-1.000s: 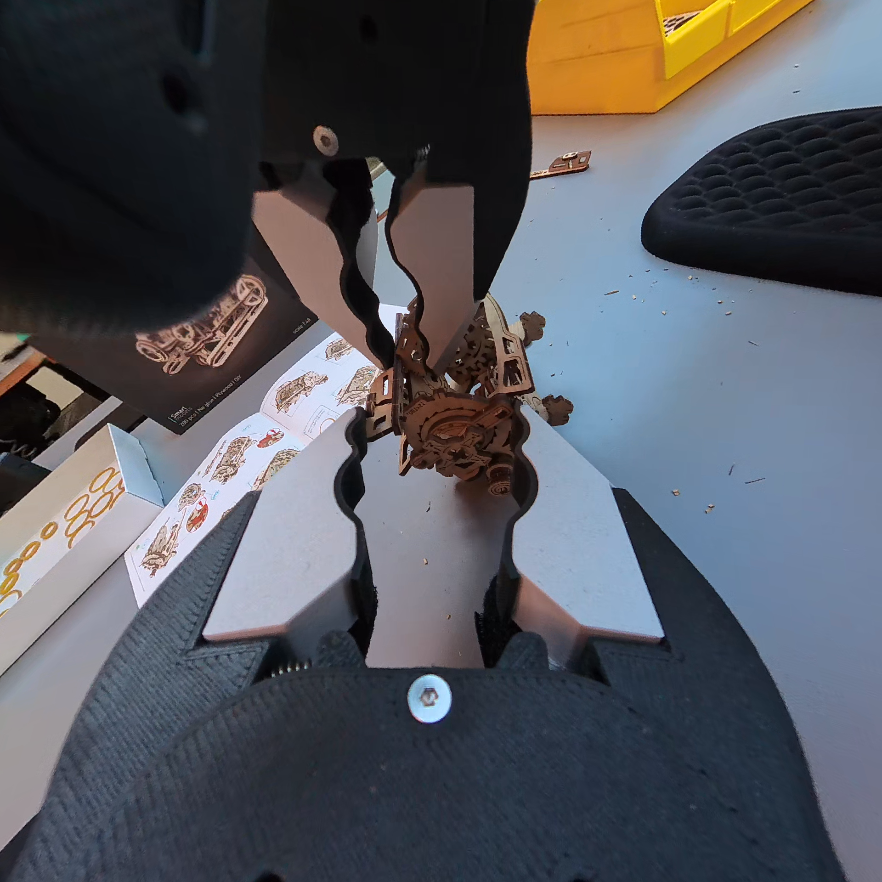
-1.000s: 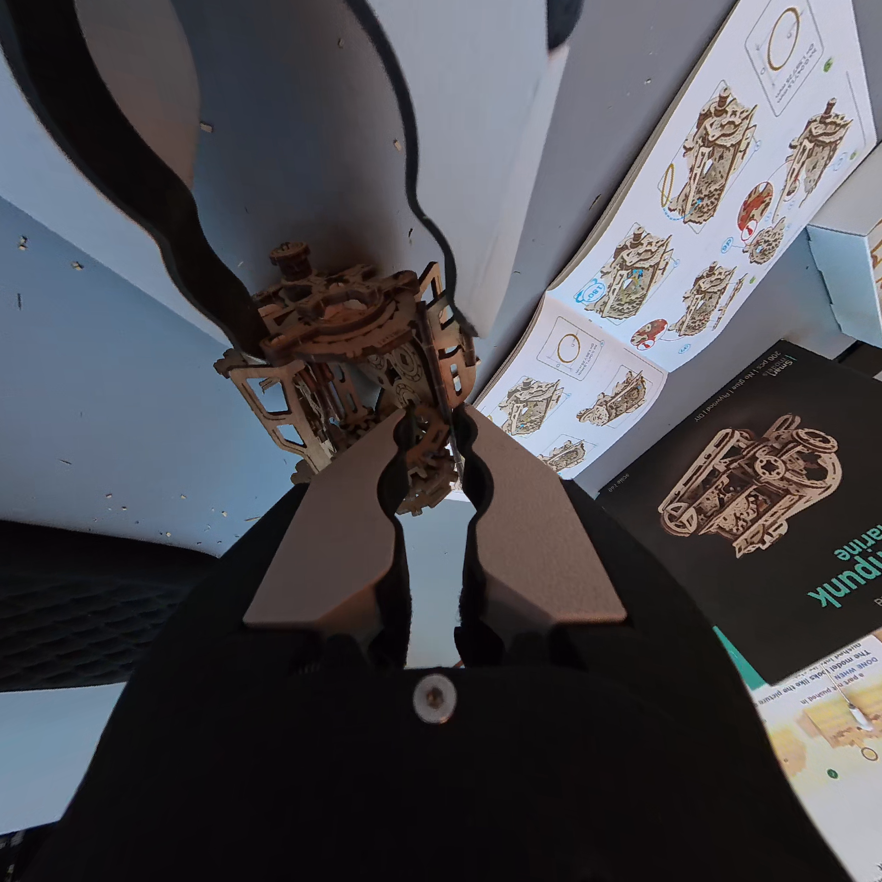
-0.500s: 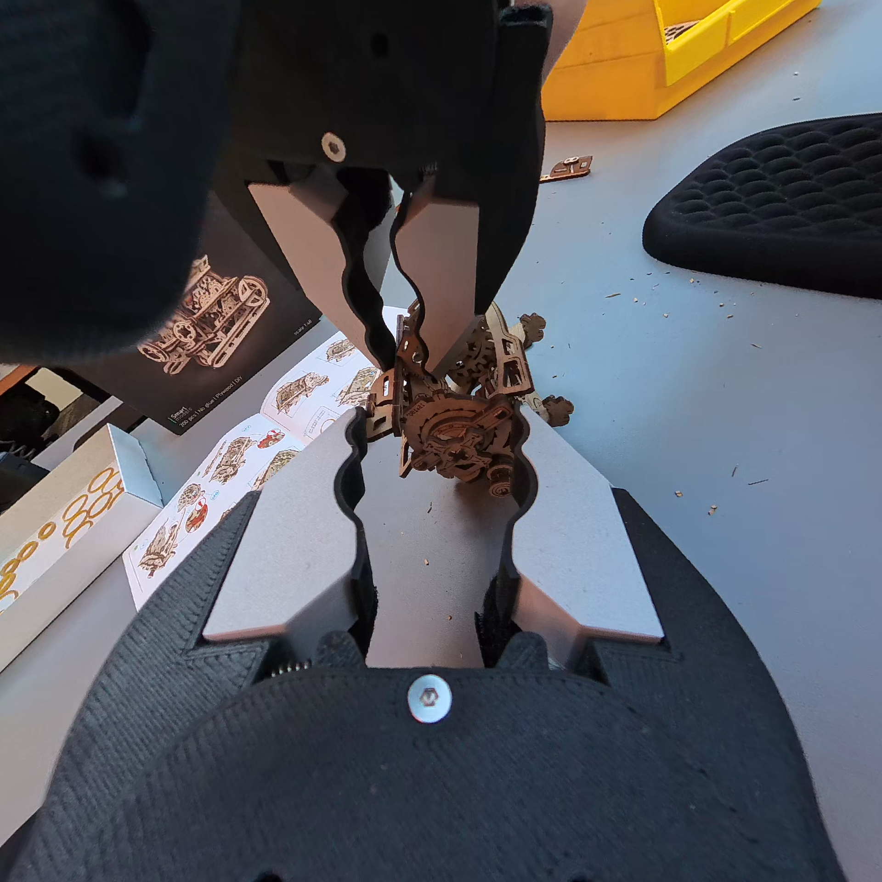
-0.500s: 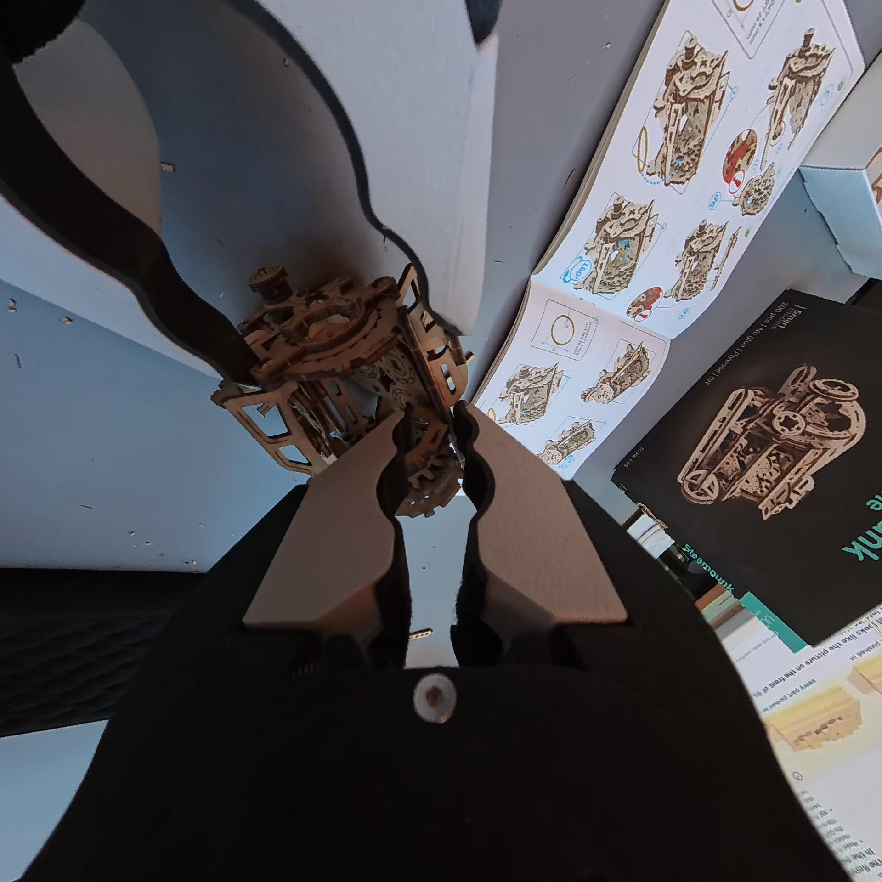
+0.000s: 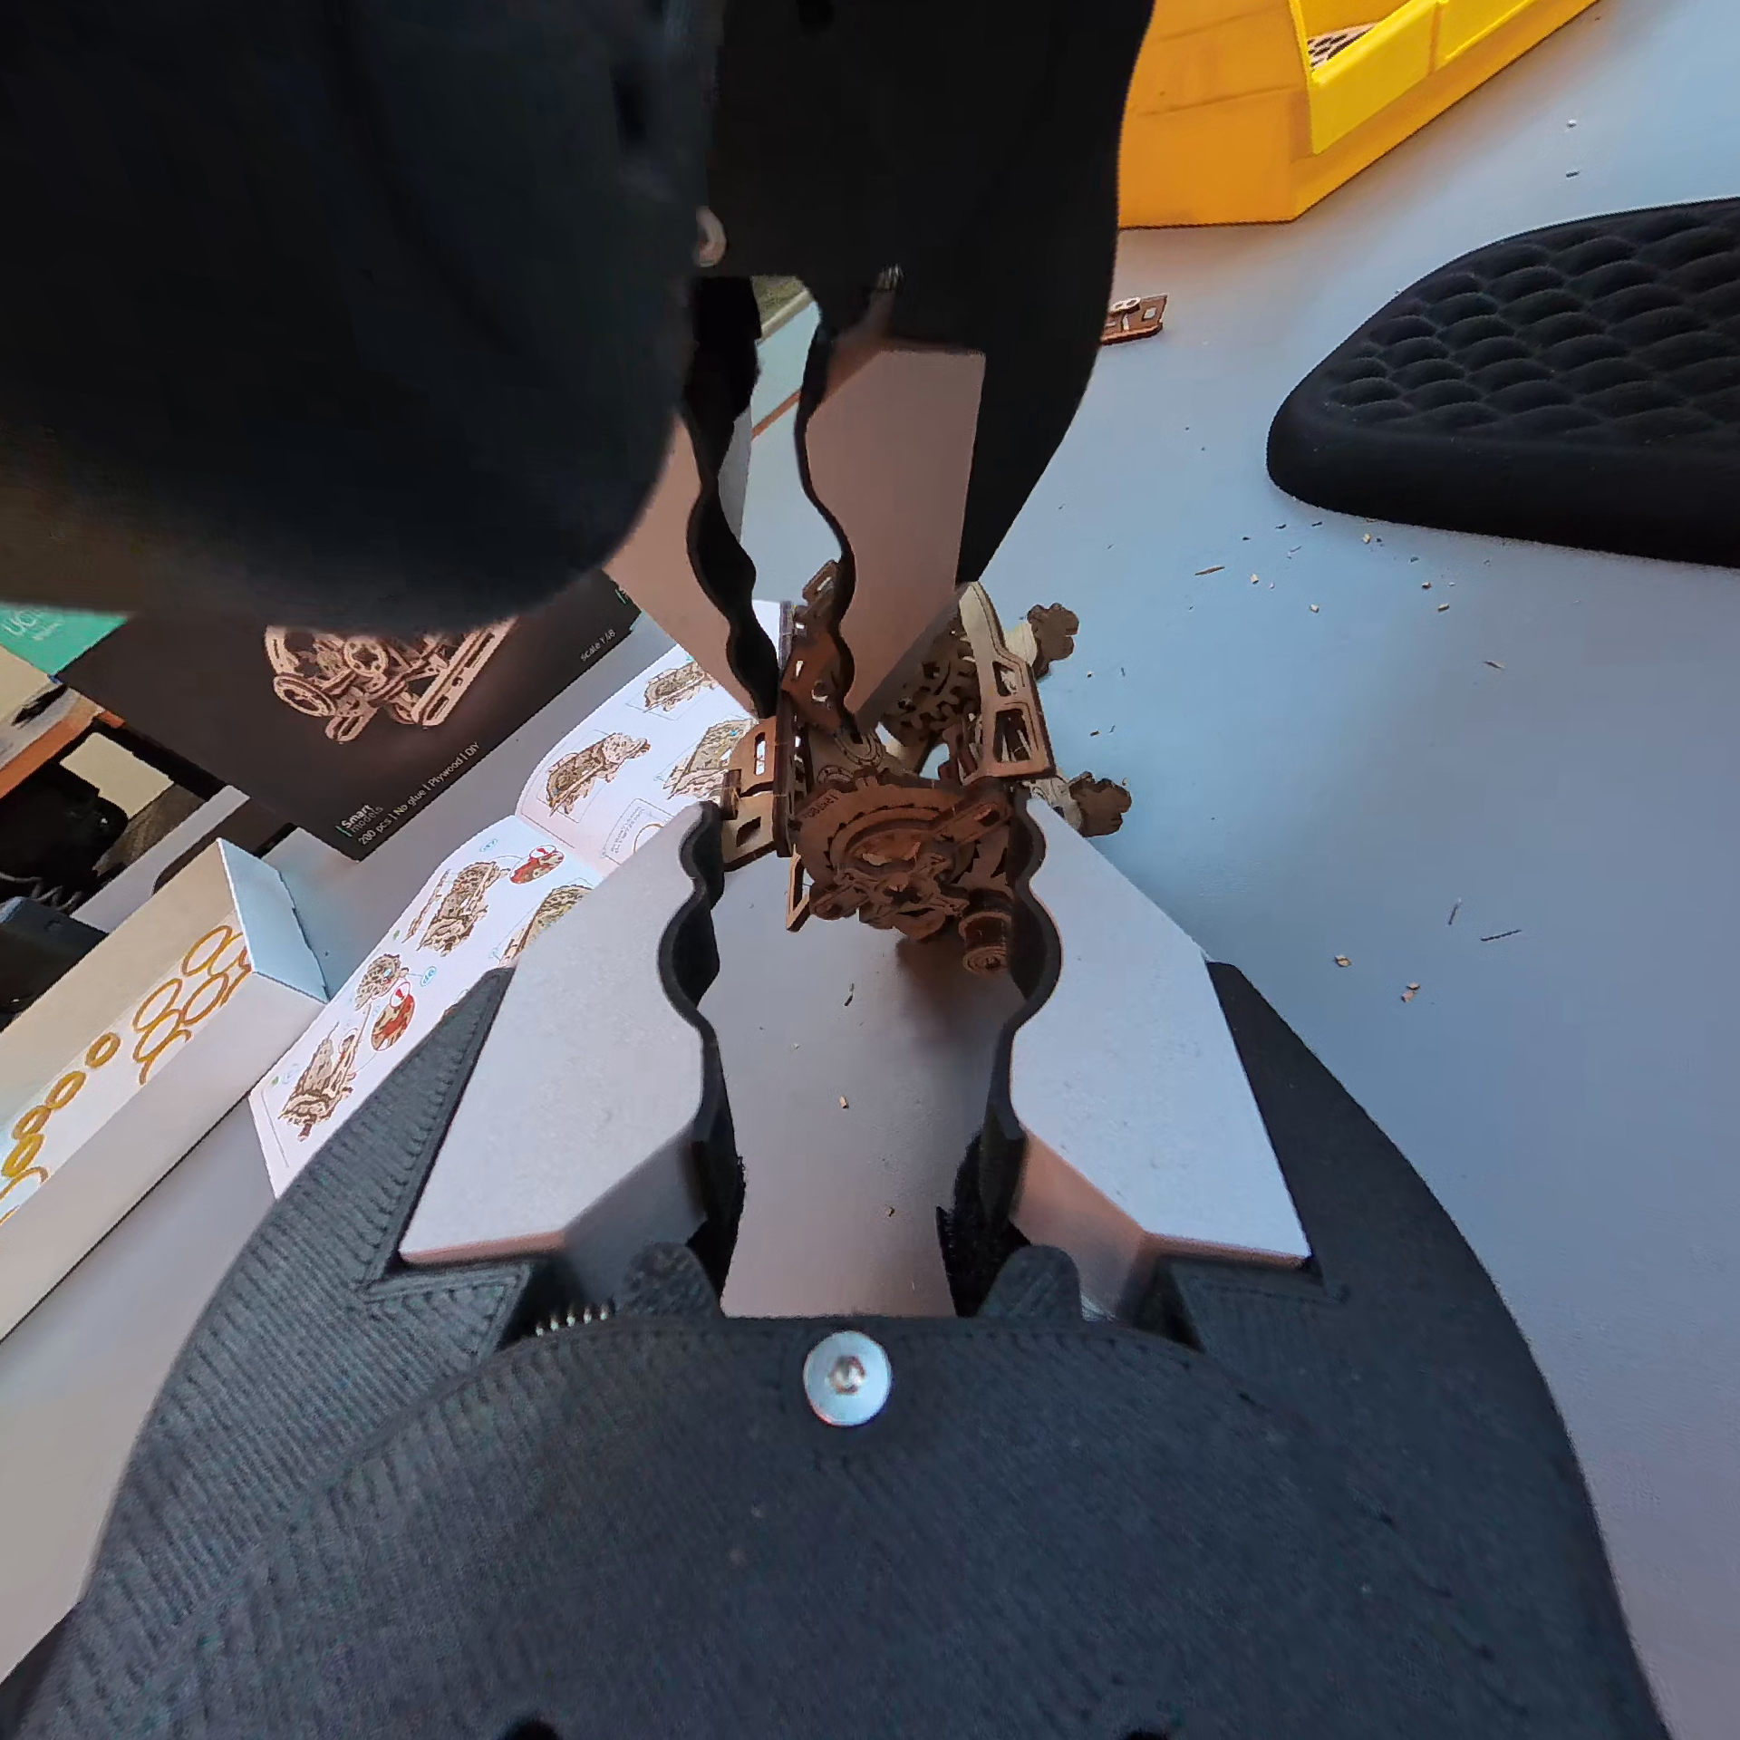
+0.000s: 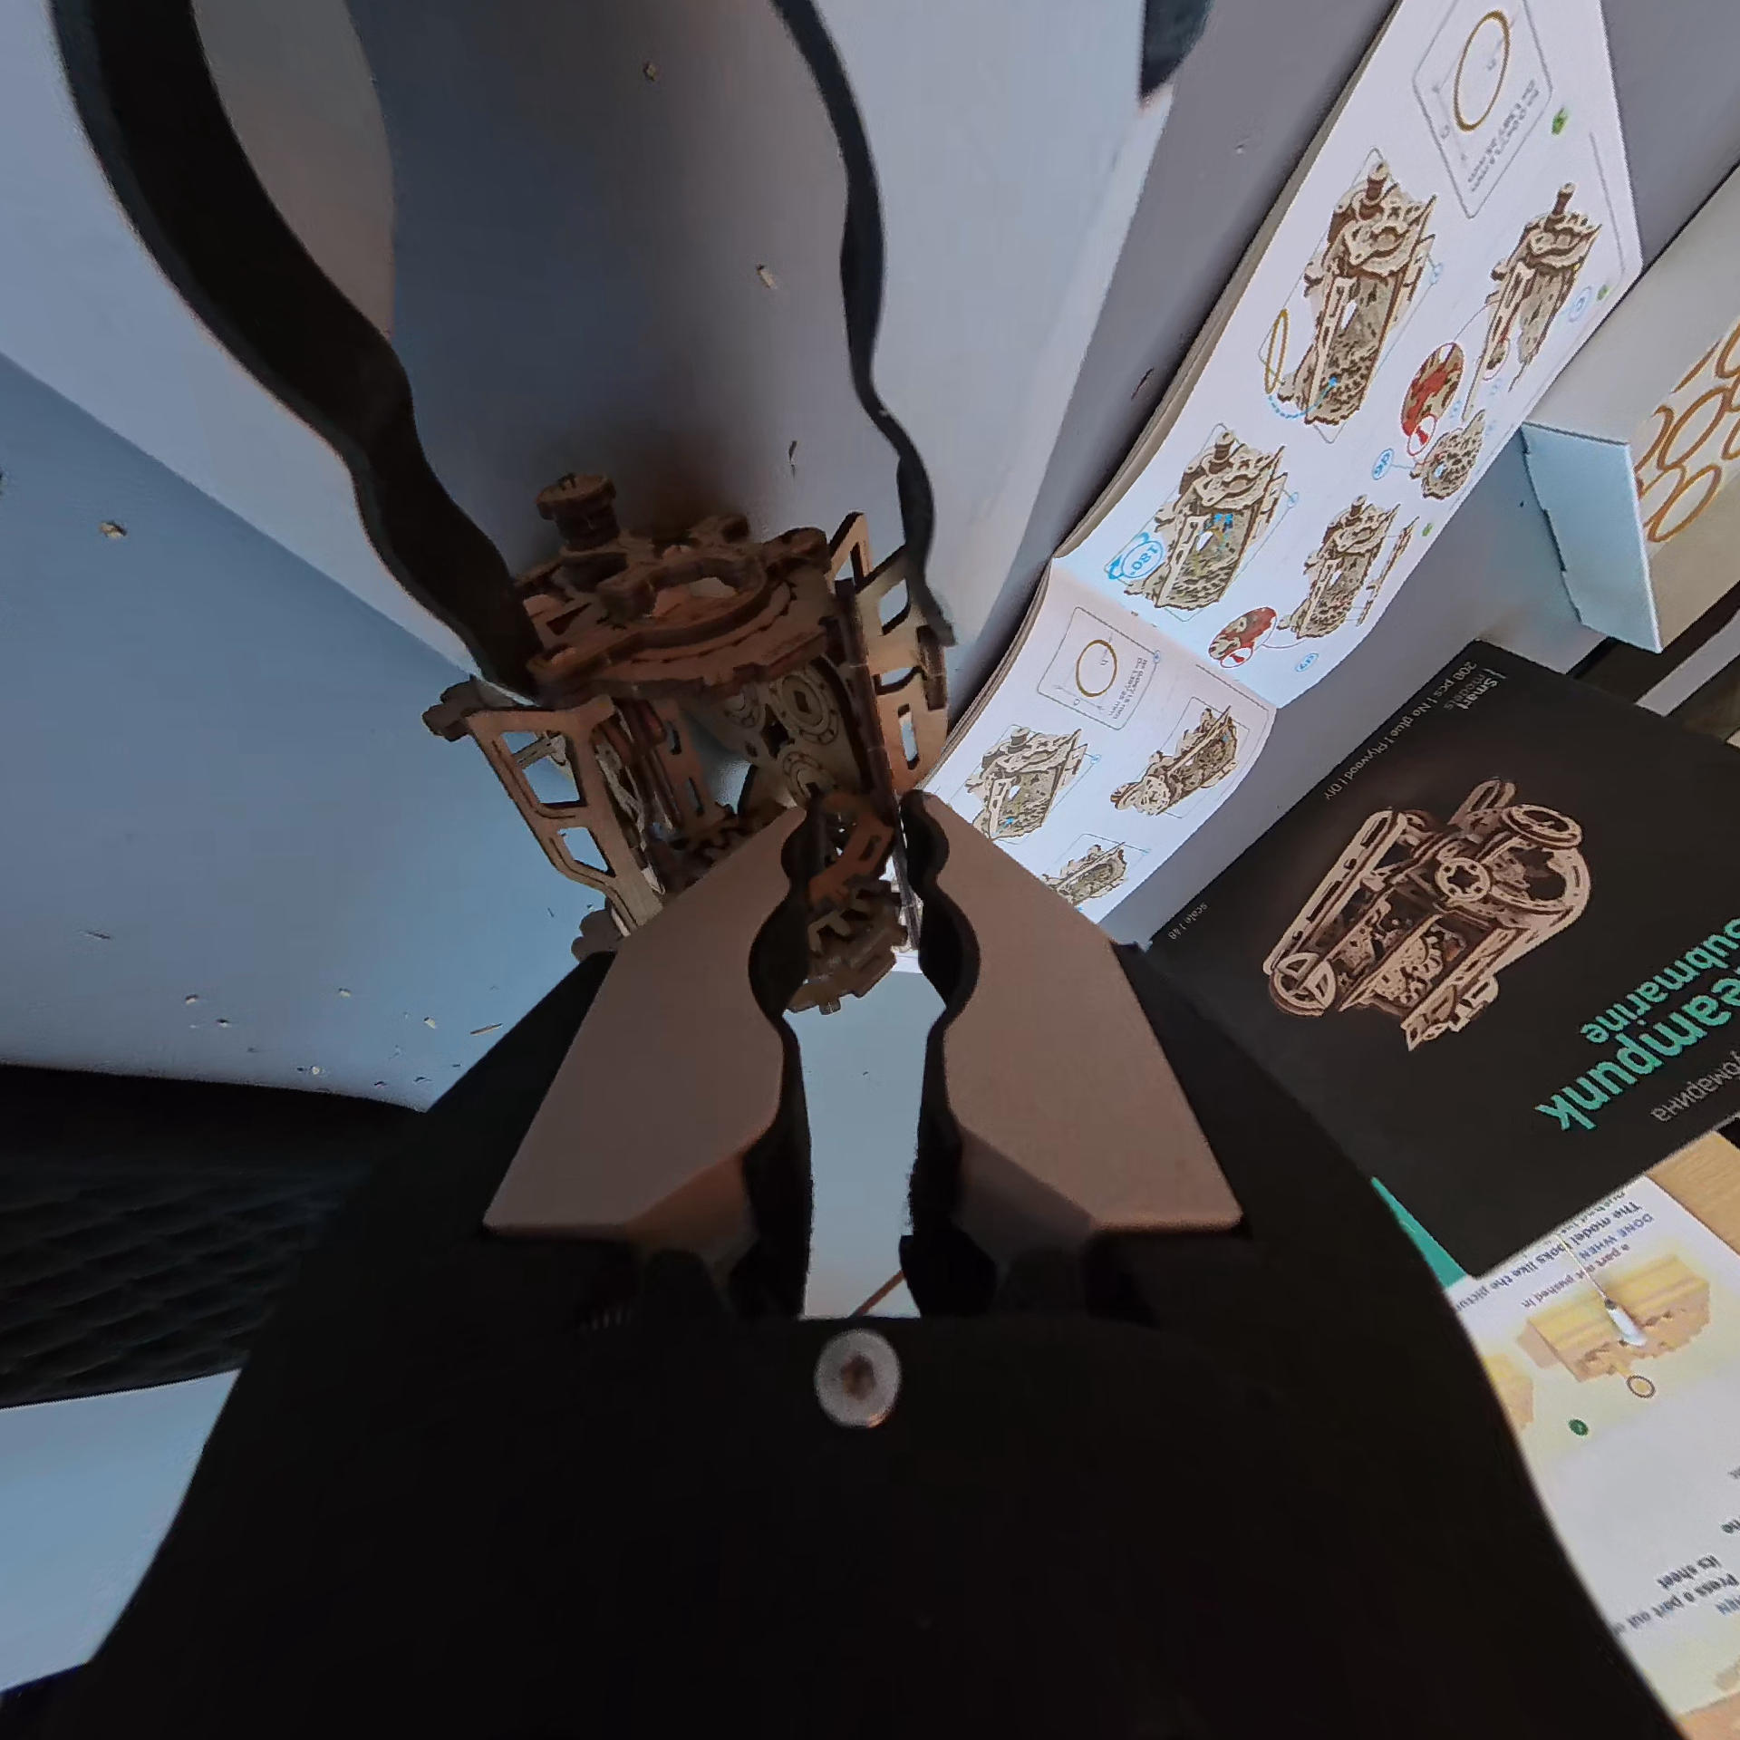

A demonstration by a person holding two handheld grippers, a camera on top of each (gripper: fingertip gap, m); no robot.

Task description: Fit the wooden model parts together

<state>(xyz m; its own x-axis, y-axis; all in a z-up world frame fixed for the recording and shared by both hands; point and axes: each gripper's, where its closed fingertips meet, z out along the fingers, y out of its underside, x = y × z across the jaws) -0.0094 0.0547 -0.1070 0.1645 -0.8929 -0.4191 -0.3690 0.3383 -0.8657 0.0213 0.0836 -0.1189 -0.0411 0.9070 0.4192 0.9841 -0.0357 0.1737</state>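
A dark wooden model (image 5: 904, 847) with gears and cut-out side panels stands on the grey table. My left gripper (image 5: 866, 838) is shut on it, one fingertip against each side. My right gripper (image 5: 808, 701) comes down from above and is shut on a small wooden part (image 5: 814, 659) at the model's upper left edge. In the right wrist view the right gripper (image 6: 859, 824) pinches that geared part (image 6: 843, 894) against the model (image 6: 678, 659). The left gripper's fingers (image 6: 424, 508) flank the model there.
An open instruction booklet (image 5: 452, 904), a black box with a model picture (image 5: 377, 697) and a white box with gold rings (image 5: 122, 1045) lie to the left. Yellow bins (image 5: 1318, 104), a black honeycomb mat (image 5: 1544, 386) and a loose wooden piece (image 5: 1135, 315) lie further back and right. Wood chips dot the table.
My right gripper has shifted and tilted a little while still pinching its part. The model and my left gripper have stayed put.
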